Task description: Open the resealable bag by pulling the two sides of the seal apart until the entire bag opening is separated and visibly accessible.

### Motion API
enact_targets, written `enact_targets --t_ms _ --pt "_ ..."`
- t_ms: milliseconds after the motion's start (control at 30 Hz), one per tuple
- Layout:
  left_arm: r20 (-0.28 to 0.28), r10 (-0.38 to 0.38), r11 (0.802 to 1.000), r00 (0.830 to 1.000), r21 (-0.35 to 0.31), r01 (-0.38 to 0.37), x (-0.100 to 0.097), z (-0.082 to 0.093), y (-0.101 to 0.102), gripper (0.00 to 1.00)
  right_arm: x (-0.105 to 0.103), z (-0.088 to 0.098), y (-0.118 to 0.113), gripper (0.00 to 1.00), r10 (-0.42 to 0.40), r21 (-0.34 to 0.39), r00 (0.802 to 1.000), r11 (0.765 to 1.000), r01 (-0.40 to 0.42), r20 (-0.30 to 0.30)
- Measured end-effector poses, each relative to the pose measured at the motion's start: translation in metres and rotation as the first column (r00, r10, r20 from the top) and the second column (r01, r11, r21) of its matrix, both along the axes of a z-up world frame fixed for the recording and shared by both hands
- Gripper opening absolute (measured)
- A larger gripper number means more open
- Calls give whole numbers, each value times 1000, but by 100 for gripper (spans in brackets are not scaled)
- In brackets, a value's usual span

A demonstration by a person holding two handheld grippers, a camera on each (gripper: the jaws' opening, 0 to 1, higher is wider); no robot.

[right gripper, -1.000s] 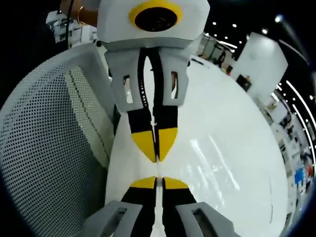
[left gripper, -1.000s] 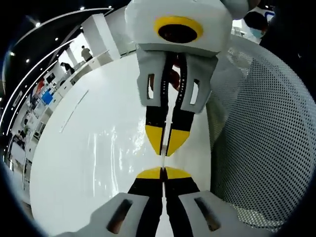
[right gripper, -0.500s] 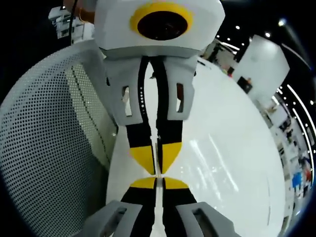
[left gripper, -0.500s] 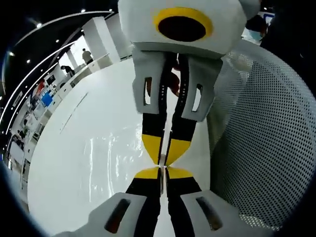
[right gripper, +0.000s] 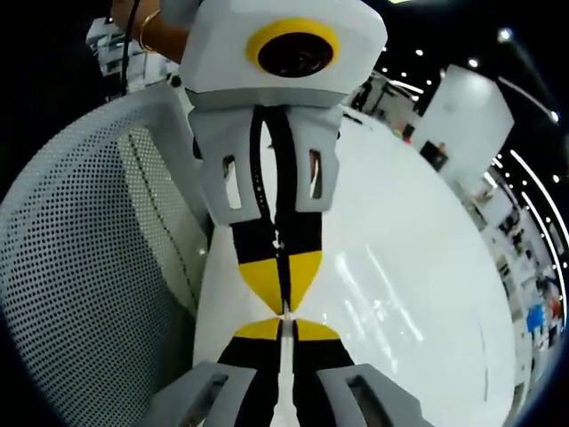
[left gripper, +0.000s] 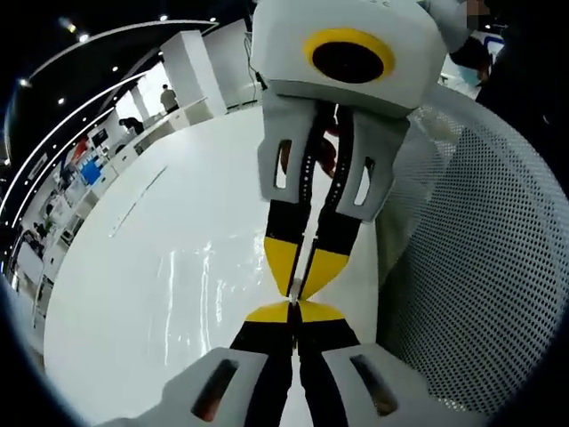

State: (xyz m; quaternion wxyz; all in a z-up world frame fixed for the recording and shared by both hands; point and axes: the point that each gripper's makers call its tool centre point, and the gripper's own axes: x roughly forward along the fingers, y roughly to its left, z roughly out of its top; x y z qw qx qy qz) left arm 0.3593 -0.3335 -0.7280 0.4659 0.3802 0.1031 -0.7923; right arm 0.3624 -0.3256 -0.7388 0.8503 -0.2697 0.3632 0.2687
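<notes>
In the left gripper view, the left claw (left gripper: 294, 311) is showing yellow tips over black fingers and grey shells, and the right claw (left gripper: 302, 267) facing it is wearing the same colours. The surface (left gripper: 178, 285) is gleaming glossy white. On the right, a chair back (left gripper: 480, 267) is showing white mesh dotted with dark holes.

My left hand-held gripper (left gripper: 294, 310) comes up from the bottom of the left gripper view, jaws pressed together, yellow tips meeting. Facing it tip to tip, my right hand-held gripper (left gripper: 301, 292) reaches down from above, its jaws closed too. In the right gripper view it's mirrored: right one (right gripper: 284, 326) below, left one (right gripper: 282, 302) above, tips nearly touching.
</notes>
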Motion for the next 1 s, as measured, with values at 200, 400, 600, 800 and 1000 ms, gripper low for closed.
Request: enact_targets --t_ms 200,400,600,800,1000 --pt "-9 22 1000 1000 -4 -22 5 4 3 0 -1 0 -5 0 -23 15 1000 1000 23 3" --pt "-16 23 1000 1000 -1 -23 6 8 9 0 -3 -2 -8 0 -20 8 1000 1000 20 1" --pt "-19 26 1000 999 -7 -26 7 15 13 0 -7 -2 -15 0 -23 -13 1000 1000 23 -3" --pt "-30 30 999 999 -27 -31 7 21 15 0 -13 -2 -27 0 -58 -13 998 998 58 -3" --pt "-21 8 1000 1000 -25 -8 2 24 15 0 -21 -6 -36 0 -81 -18 997 997 80 -14"
